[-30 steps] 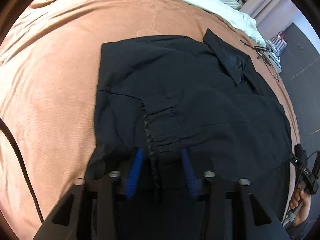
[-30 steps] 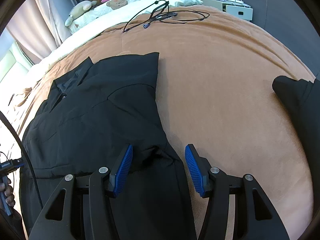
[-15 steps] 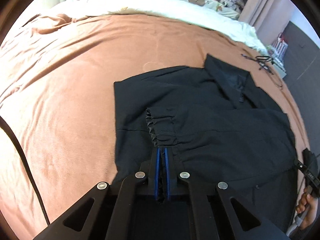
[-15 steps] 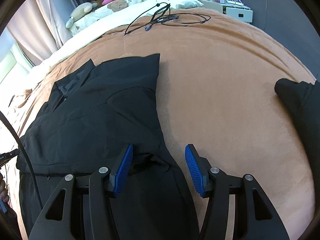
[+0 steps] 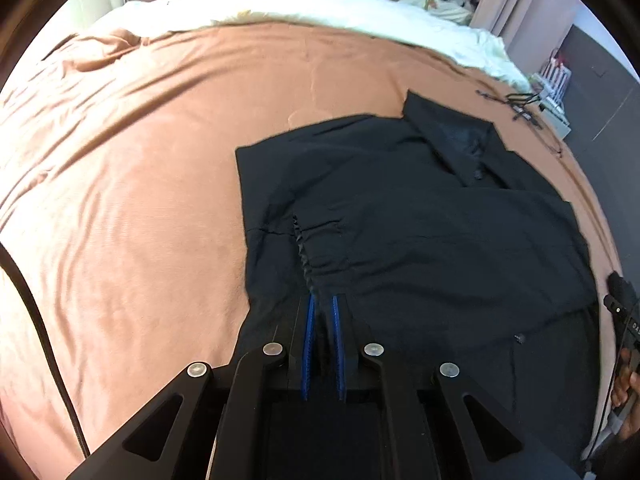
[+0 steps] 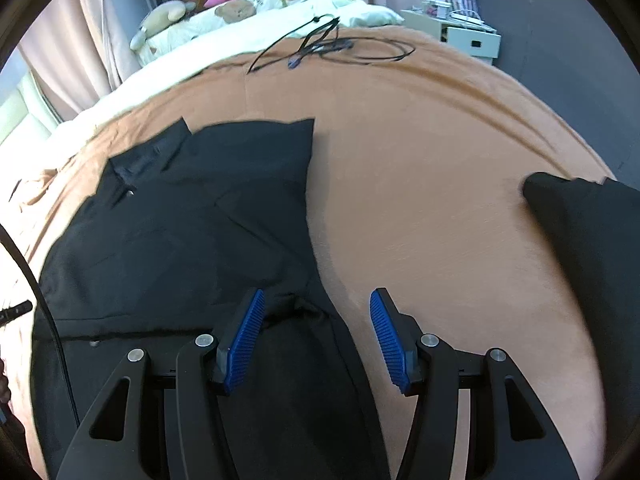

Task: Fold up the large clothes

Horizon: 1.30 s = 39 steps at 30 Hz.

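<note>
A large black shirt [image 5: 420,216] lies spread on a brown bedspread [image 5: 140,184], collar toward the far right, one sleeve folded across its body. My left gripper [image 5: 321,304] is shut on the gathered cuff [image 5: 316,248] of that sleeve, close above the shirt. In the right wrist view the same shirt [image 6: 192,220] lies left of centre. My right gripper [image 6: 316,308] is open, its blue pads astride the shirt's near right edge, holding nothing.
Black cables [image 6: 332,44] lie on the far part of the bed. A white duvet [image 5: 320,12] and soft toys [image 6: 232,10] are beyond. Another black cloth [image 6: 588,224] lies at the right edge. A white nightstand [image 6: 464,36] stands behind.
My left gripper closed on the sleeve cuff and has drawn back and up, so more of the bed shows. My right gripper stayed open and nearly still.
</note>
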Available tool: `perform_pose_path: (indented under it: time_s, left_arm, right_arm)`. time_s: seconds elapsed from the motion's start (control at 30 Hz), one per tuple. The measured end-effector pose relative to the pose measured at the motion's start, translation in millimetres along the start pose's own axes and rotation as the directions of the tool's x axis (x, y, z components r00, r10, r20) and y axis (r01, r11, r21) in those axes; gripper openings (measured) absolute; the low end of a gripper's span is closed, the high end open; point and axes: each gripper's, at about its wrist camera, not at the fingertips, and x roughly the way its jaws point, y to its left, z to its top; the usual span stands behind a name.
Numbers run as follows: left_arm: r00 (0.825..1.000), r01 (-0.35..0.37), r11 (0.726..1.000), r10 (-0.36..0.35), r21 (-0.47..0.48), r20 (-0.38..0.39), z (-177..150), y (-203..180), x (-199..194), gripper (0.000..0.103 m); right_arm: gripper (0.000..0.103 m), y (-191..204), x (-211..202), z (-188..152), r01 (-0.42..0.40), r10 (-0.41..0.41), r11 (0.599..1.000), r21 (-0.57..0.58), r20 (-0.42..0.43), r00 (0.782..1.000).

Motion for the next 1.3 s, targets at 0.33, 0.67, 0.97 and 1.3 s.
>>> perform_pose_path:
  time_s: [0.33,0.67,0.97,1.3]
  left_arm:
    - [0.981,0.026,1.0,-0.024,-0.006,0.193,-55,-11,-107,0.062]
    - [0.949,-0.039,0.999,0.036,0.002,0.313,-137,-13,-202,0.072]
    - [0.922,-0.058,0.998,0.04,0.035,0.385,-232,-16,-266,0.101]
    - [0.913,-0.049,0.997,0.024,0.051,0.407,-309,-25,-289,0.103]
  right_arm:
    - [0.054,21,-107,-38,-0.062,0.073,0.991,-0.122,0.083,0.994]
    - [0.054,42,-206,-120,-0.036,0.12,0.953,-0.299,0.269,0.956]
    - [0.054,2,-278,-189,-0.012,0.104,0.952,-0.307,0.285,0.953]
    - [0.058,-9,-311,-255,0.031,0.072,0.956,-0.293,0.337,0.939]
